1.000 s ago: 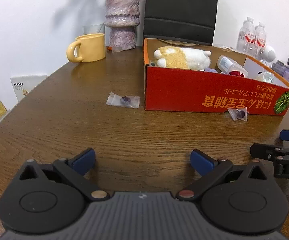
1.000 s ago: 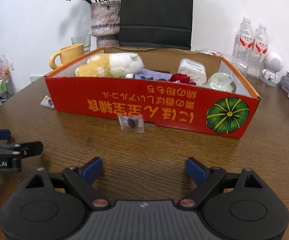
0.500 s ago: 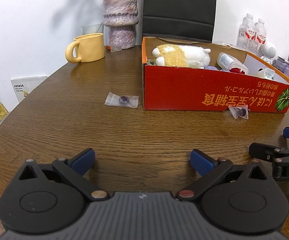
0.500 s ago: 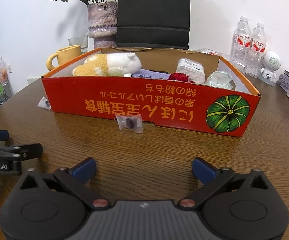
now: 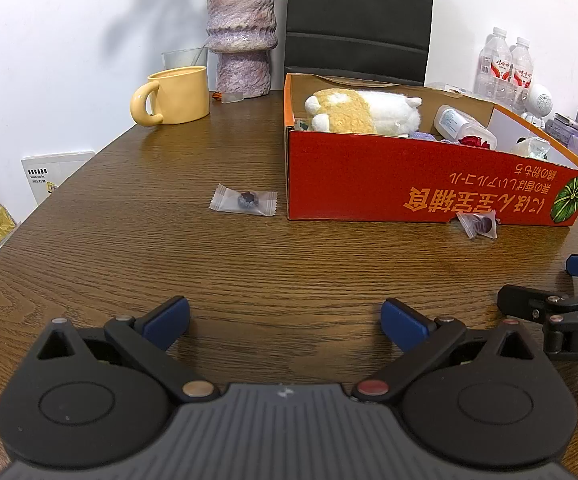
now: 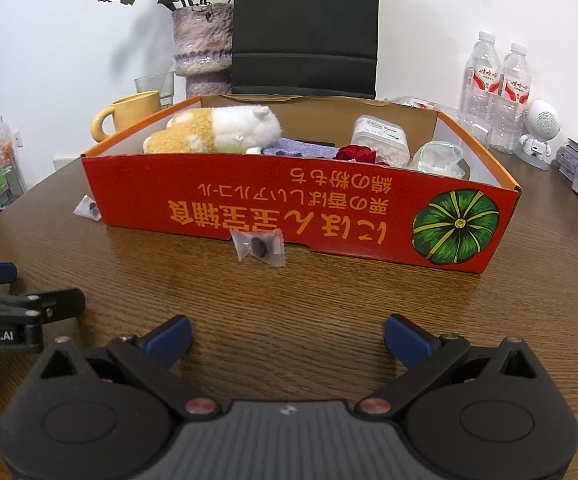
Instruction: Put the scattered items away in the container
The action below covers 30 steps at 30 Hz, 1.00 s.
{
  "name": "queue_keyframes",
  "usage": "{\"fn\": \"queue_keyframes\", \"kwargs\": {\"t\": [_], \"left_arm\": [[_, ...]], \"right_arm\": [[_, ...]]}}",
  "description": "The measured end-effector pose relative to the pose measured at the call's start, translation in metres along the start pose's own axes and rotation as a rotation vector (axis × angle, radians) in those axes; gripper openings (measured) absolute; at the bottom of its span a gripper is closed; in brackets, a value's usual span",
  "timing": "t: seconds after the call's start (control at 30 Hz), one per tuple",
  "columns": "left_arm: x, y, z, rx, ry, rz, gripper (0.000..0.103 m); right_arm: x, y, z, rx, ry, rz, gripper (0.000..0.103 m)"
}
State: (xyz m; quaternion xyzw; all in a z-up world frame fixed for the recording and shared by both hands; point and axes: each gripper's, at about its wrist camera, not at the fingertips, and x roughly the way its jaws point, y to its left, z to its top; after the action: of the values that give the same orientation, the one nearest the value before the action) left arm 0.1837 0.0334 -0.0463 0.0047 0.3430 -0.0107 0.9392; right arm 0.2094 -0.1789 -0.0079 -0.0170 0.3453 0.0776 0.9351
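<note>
Both tongs, left point(image 5: 285, 322) and right point(image 6: 287, 338), are held wide open and empty; one wrapped candy point(image 6: 260, 245) is seen at 12 o'clock touching the red box point(image 6: 297, 216) wall, so it risks being jammed against the cardboard.

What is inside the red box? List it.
In the red box: a plush toy, a purple cloth, a red flower, a white plastic container and a clear wrapped item. The front wall hides the box floor and anything lying low.
</note>
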Motion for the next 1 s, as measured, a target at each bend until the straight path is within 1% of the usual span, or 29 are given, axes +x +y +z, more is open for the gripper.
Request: {"fn": "queue_keyframes", "kwargs": {"t": [0.87,1.0], "left_arm": [[0.0004,0.0006,0.0005,0.002,-0.001,0.000,0.103],[-0.0027,0.0047,-0.0007,0.022,-0.010,-0.027,0.103]], "right_arm": [[0.0005,-0.0010,-0.0001,0.000,-0.001,0.001,0.103],[-0.0011,-0.0053,-0.0003,0.017,-0.011,0.002,0.101]]}}
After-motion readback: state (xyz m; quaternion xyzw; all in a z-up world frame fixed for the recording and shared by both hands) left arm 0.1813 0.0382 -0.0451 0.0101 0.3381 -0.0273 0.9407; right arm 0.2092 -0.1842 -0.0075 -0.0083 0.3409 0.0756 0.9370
